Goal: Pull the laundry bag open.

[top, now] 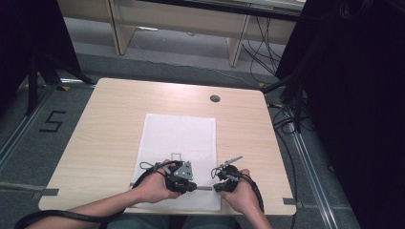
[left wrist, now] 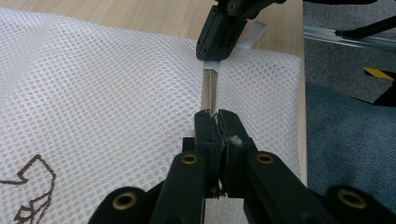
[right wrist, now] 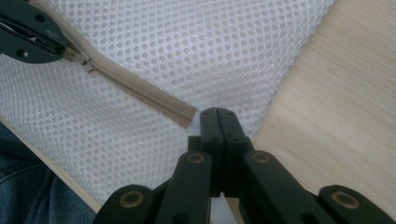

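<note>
Left gripper and right gripper, facing, jaws clamped on white honeycomb-mesh zippered bag; beige zipper; pale wood-grain surface.

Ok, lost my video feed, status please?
Left gripper shut on beige zipper pull. Right gripper shut on white mesh bag at zipper's end. Nothing in the way.

Item count: one wooden table. One white mesh bag lies on it, with one beige zipper along its near edge. Two grippers: left gripper and right gripper, each with two black jaws. Two hands. One round port, probably a cable grommet.
</note>
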The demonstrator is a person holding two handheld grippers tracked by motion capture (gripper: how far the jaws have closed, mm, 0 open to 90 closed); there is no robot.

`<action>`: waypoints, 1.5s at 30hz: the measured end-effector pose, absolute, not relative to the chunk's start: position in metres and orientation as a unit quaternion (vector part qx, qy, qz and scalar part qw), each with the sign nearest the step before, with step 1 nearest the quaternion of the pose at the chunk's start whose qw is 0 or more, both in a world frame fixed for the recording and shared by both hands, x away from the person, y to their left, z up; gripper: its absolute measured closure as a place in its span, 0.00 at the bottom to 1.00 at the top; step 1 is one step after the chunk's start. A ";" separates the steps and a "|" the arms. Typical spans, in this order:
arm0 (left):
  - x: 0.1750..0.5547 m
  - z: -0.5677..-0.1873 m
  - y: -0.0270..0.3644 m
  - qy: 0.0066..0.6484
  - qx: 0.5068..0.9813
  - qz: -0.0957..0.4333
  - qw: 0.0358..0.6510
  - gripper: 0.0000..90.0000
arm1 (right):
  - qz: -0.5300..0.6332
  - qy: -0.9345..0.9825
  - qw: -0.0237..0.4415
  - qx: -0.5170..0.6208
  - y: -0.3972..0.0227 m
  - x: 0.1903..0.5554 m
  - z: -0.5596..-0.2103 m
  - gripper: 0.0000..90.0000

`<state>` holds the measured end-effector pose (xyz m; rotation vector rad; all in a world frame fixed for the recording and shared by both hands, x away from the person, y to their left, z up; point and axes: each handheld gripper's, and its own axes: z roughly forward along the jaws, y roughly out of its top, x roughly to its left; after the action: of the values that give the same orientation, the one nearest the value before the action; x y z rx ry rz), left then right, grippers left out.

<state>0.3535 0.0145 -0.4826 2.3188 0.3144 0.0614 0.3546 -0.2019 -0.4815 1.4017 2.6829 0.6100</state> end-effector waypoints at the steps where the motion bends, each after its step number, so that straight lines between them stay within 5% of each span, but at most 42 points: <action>1: 0.353 -0.483 0.015 0.124 0.912 0.024 0.391 0.97 | 0.194 0.867 0.026 0.458 -0.202 0.354 -0.481 1.00; 45: 0.353 -0.480 0.032 0.127 0.913 0.026 0.388 0.97 | 0.196 0.868 0.027 0.456 -0.202 0.354 -0.481 1.00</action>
<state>0.3528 0.0321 -0.4802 2.3216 0.3235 0.0656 0.3543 -0.2018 -0.4814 1.4082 2.6806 0.6069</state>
